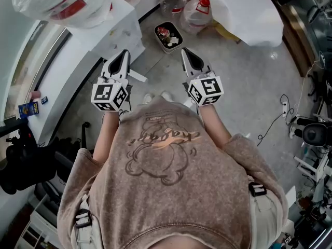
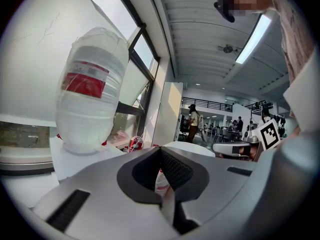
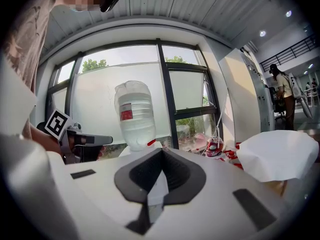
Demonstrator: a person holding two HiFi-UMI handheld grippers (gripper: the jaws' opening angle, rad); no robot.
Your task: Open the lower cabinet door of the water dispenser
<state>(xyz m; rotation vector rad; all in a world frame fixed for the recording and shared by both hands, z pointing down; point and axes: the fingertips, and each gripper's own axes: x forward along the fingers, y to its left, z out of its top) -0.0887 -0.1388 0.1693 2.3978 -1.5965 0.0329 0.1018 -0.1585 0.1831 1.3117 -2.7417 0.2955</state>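
Your left gripper (image 1: pixel 125 53) and right gripper (image 1: pixel 184 52), jaws pressed together and empty, face the water dispenser (image 1: pixel 120 27); crouch, then spread them at its lower door.

Ahead of your jaws sat a small tray (image 1: pixel 168 36); beyond it, a red-capped bottle (image 1: pixel 197 13) and white bag (image 1: pixel 249 12).

My head camera looks steeply down over my chest, with my left gripper (image 1: pixel 123 56) and right gripper (image 1: pixel 187 55) in the frame's upper middle. Each gripper camera sits close behind its own jaws, facing almost level. All three share the upturned water bottle (image 1: pixel 62 4): upper left from above, left in the left gripper view, centre in the right.
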